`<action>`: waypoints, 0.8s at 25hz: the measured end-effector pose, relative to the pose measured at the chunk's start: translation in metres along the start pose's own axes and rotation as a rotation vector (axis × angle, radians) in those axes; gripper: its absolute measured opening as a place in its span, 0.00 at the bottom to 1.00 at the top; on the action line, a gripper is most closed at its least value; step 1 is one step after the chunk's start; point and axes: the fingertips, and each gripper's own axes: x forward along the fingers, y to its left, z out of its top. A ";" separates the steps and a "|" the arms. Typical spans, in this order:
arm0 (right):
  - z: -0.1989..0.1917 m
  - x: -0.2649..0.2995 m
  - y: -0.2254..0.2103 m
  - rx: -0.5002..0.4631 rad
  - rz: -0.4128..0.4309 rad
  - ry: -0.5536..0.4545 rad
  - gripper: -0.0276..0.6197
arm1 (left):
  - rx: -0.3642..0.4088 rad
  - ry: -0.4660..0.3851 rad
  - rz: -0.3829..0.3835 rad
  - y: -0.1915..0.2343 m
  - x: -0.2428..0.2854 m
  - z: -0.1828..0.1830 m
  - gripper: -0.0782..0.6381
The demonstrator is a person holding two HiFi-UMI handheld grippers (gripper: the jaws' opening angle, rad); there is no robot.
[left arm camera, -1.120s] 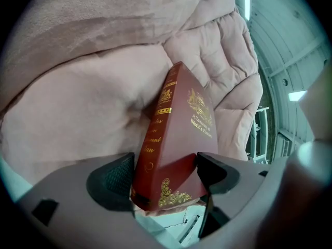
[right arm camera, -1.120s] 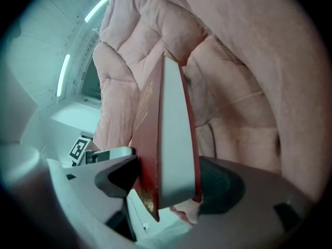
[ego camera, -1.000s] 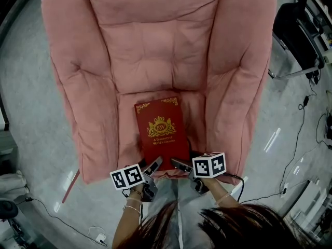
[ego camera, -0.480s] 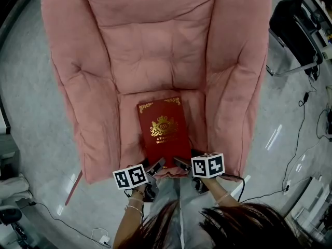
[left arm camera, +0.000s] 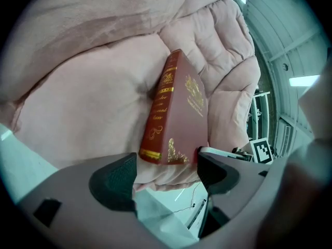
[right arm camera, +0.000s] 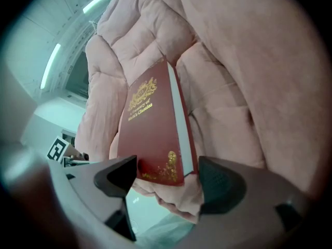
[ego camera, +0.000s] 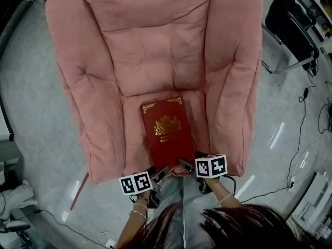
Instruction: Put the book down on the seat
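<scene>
Red book (ego camera: 167, 131) lay flat on armchair seat (ego camera: 133, 129), near its 6 o'clock edge. My left tool (left arm camera: 166, 170) & right tool (right arm camera: 168, 178) gaped wide, gripping nothing; cushion alone carried it.

soft matt cloth armchair (ego camera: 155, 51), glossy gilt-stamped book (ego camera: 168, 131)

The book (ego camera: 168, 131) lies flat on the armchair's seat (ego camera: 132, 134), between the armrests (ego camera: 233, 87) and before the backrest (ego camera: 150, 45). The left tongs (ego camera: 162, 174) and right tongs (ego camera: 185, 165) sit side by side at the book's near end, at the seat's front edge.
</scene>
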 end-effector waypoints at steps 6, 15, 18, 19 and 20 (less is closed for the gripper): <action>-0.004 -0.007 0.003 0.045 -0.012 -0.030 0.60 | -0.063 0.045 0.022 0.014 -0.014 -0.018 0.62; -0.030 -0.030 0.003 0.074 -0.043 -0.030 0.60 | -0.154 0.109 0.042 0.028 -0.030 -0.038 0.62; -0.043 -0.038 0.004 0.073 -0.062 -0.030 0.60 | -0.174 0.095 0.063 0.036 -0.039 -0.043 0.60; -0.047 -0.040 0.004 0.073 -0.067 -0.031 0.60 | -0.178 0.083 0.078 0.040 -0.042 -0.043 0.60; -0.051 -0.043 0.005 0.073 -0.071 -0.032 0.60 | -0.182 0.073 0.090 0.043 -0.045 -0.044 0.60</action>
